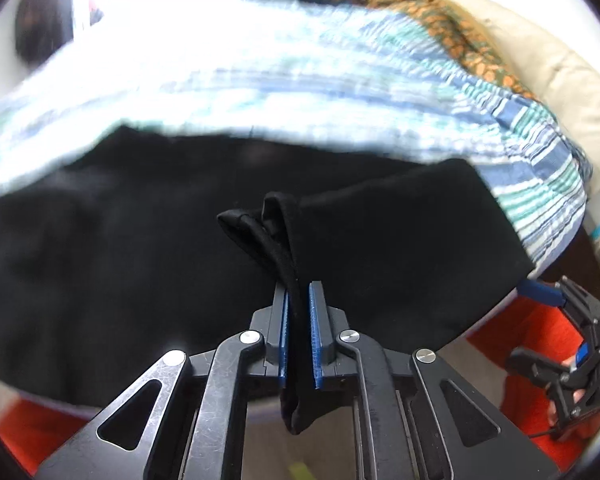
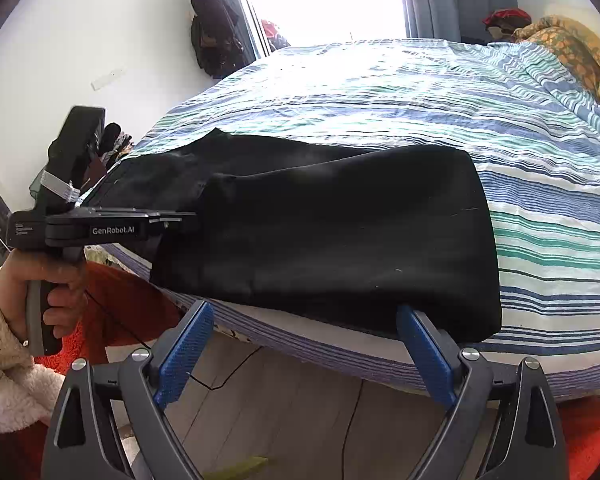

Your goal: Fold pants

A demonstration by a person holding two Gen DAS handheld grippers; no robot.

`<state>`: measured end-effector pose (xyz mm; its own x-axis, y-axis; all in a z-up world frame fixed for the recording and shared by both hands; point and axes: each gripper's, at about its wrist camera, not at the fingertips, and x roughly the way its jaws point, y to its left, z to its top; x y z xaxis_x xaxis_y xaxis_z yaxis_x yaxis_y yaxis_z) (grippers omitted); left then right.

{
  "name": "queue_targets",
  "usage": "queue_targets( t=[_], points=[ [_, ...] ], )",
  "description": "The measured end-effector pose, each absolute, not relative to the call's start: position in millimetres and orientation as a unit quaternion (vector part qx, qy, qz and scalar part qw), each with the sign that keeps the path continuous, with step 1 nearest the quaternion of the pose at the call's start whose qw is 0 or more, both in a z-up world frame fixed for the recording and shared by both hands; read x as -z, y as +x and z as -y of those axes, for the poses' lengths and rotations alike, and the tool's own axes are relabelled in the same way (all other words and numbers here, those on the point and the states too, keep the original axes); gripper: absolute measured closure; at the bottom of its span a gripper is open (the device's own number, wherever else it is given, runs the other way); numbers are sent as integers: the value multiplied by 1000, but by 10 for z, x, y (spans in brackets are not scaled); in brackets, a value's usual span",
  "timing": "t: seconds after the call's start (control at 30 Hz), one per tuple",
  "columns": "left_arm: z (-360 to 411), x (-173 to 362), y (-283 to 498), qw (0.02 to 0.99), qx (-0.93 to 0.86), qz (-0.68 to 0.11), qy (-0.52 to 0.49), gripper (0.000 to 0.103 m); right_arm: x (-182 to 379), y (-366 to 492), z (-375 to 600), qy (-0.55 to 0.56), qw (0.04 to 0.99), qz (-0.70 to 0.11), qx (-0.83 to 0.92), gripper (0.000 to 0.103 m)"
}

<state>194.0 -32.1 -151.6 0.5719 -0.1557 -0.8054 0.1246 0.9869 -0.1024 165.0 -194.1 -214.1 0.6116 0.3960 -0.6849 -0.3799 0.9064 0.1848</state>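
Black pants [image 2: 340,232] lie folded on the striped bed, hanging slightly over its near edge. In the right wrist view my left gripper [image 2: 192,216], held by a hand in a fleecy sleeve, meets the left end of the pants. Seen from the left wrist, the left gripper [image 1: 300,292] is shut on a bunched fold of the black pants [image 1: 140,260], and fabric hangs down between its blue pads [image 1: 315,332]. My right gripper [image 2: 305,312] stands open just in front of the pants' near edge, nothing between its fingers [image 2: 188,344].
The striped bedspread [image 2: 460,112] stretches far behind the pants. An orange patterned blanket [image 2: 572,48] and a cream pillow [image 1: 552,64] lie at the back right. Below the bed edge are wood flooring [image 2: 284,400], a thin cable and a red rug [image 2: 116,300].
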Motion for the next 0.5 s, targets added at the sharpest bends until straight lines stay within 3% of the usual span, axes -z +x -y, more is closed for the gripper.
queue_targets(
  t=[0.13, 0.3, 0.33, 0.43, 0.5],
  points=[
    [257, 1338, 2124, 900, 56, -433, -12, 97, 2116, 1642, 1978, 14, 902, -378, -210, 11],
    [2, 1741, 2209, 874, 11, -482, -64, 99, 2144, 1669, 2024, 22, 898, -387, -207, 11],
    [-63, 1768, 2170, 872, 9, -482, -84, 93, 2156, 1680, 2035, 24, 897, -391, -205, 11],
    [-226, 1749, 2060, 872, -7, -474, -126, 58, 2150, 1709, 2086, 37, 895, -394, -204, 11],
    [-317, 1600, 1927, 889, -15, -440, -125, 52, 2051, 1725, 2197, 60, 902, -377, -199, 11]
  ],
)
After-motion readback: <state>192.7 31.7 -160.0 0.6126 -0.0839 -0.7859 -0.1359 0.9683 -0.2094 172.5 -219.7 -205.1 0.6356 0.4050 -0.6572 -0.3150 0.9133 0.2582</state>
